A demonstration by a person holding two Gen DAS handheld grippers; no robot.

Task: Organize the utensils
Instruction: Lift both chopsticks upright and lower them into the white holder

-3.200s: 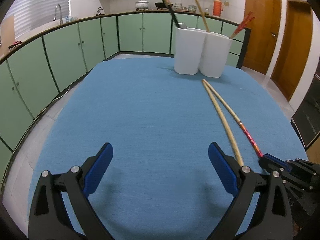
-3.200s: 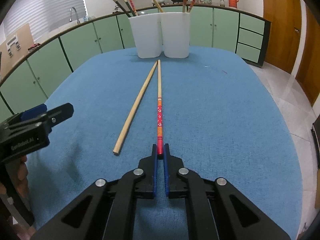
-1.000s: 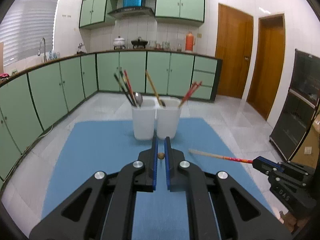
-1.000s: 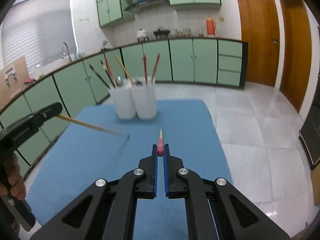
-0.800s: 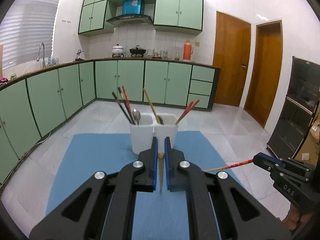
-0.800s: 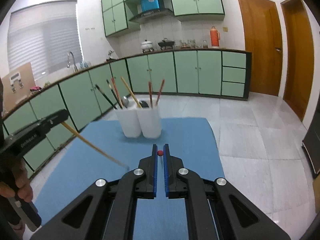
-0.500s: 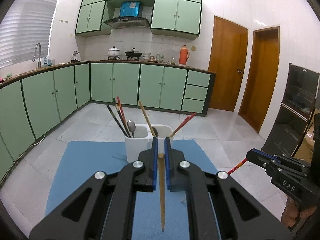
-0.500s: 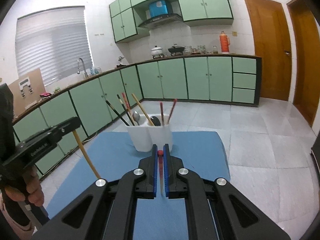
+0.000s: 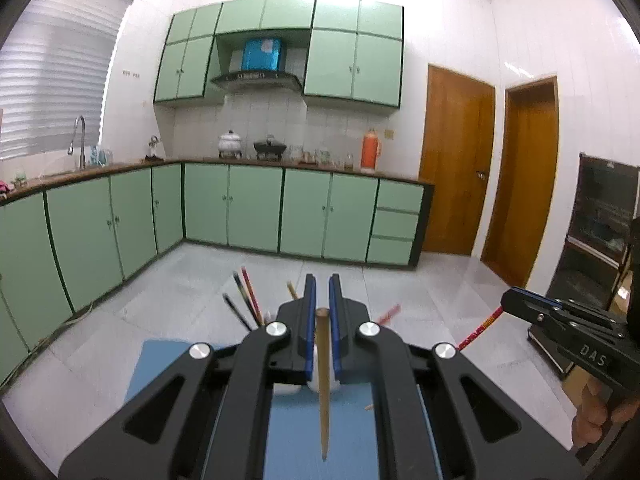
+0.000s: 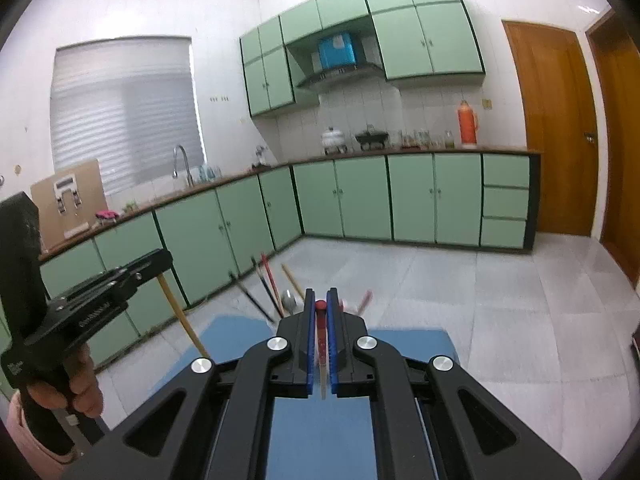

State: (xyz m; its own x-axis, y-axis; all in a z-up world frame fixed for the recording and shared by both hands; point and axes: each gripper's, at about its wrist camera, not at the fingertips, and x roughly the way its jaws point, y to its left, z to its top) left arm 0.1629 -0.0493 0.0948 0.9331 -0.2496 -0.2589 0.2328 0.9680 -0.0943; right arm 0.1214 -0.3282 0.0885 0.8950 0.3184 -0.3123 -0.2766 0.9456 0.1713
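My left gripper (image 9: 322, 292) is shut on a plain wooden chopstick (image 9: 323, 384) that hangs tip down above the blue table (image 9: 160, 364). My right gripper (image 10: 319, 300) is shut on a red patterned chopstick (image 10: 321, 348), also hanging tip down. Each gripper shows in the other's view: the right one (image 9: 508, 300) with its red chopstick (image 9: 480, 326), the left one (image 10: 166, 258) with its wooden chopstick (image 10: 182, 318). Two white holders sit mostly hidden behind my fingers; chopsticks (image 9: 246, 296) and a spoon (image 10: 289, 299) stick out of them.
Green cabinets (image 9: 256, 208) line the far wall and left side. Grey tiled floor (image 10: 520, 300) surrounds the table. Two brown doors (image 9: 488, 168) stand at the right. A dark cabinet (image 9: 600, 220) is at the far right.
Both grippers have risen and tilted further up, each holding its chopstick. The chopsticks now hang nearly straight down, and the holders have sunk behind the fingers.
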